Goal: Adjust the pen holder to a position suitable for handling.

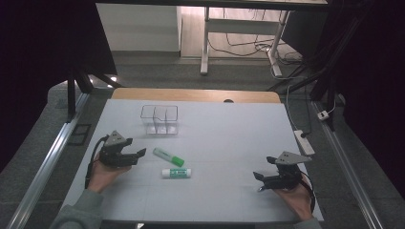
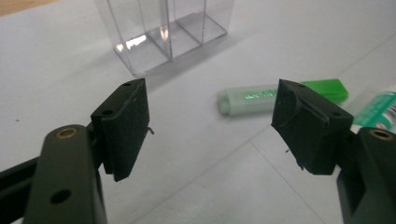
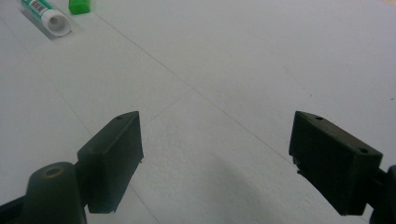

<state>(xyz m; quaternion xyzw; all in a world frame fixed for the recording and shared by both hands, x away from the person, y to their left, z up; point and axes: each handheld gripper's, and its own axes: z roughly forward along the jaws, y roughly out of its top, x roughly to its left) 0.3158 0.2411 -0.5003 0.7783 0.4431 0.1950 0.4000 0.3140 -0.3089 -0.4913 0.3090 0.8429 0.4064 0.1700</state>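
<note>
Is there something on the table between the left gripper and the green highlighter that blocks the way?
Nothing visible does. The left gripper stands open, and only bare white table lies between it and the green highlighter. The glue stick lies nearer the person, off that path.

A: The high view is dim and dark at both sides. The white surface (image 1: 215, 138) is the brightest patch, with more light on the floor at the top of the frame.

B: Glare?

A: Small glints on the clear box (image 2: 163, 32) in the left gripper view. It throws a soft shadow towards the lower right.

B: Sharpness?

A: The tongs at the bottom of both gripper views are soft and underexposed. The high view is slightly grainy.
</note>
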